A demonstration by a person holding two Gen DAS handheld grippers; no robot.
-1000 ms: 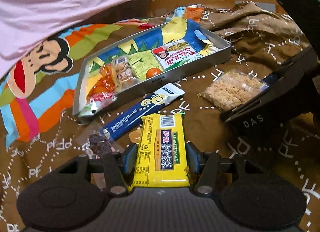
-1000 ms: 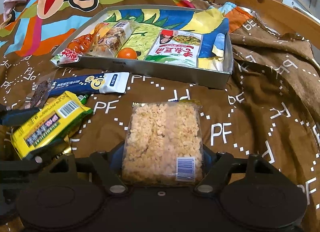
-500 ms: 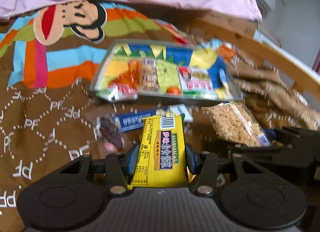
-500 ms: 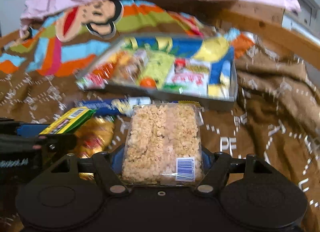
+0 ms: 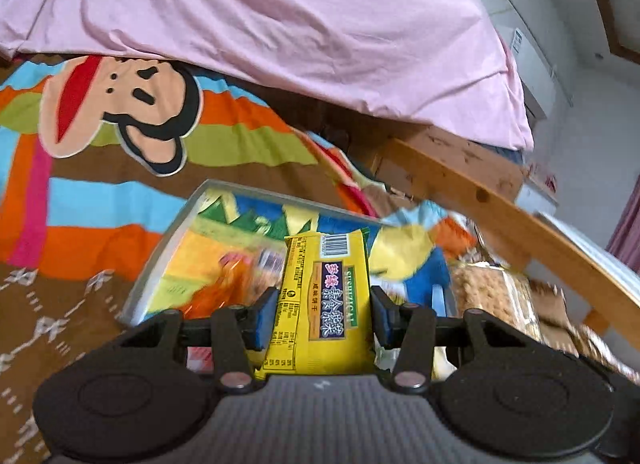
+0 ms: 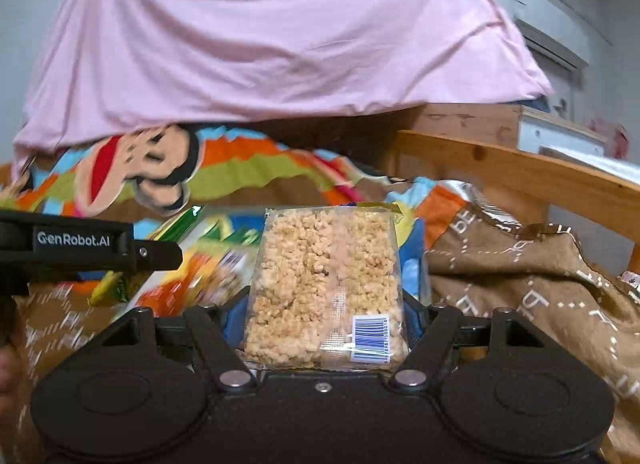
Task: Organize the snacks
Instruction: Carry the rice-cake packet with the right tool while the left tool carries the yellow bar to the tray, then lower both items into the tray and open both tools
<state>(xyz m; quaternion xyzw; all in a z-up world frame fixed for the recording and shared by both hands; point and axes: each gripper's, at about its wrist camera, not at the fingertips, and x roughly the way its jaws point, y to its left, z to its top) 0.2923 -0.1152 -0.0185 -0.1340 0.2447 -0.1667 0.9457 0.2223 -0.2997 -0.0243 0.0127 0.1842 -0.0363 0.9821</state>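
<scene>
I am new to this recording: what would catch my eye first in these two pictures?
Each tool grips a snack in the foreground: the left tool a yellow packet, the right tool a clear puffed-rice pack. Behind them lies a snack-filled metal tray on a monkey-print blanket.

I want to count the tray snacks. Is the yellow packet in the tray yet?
Not yet. The yellow packet is clamped in the left hand-held gripper, held above the tray.
</scene>
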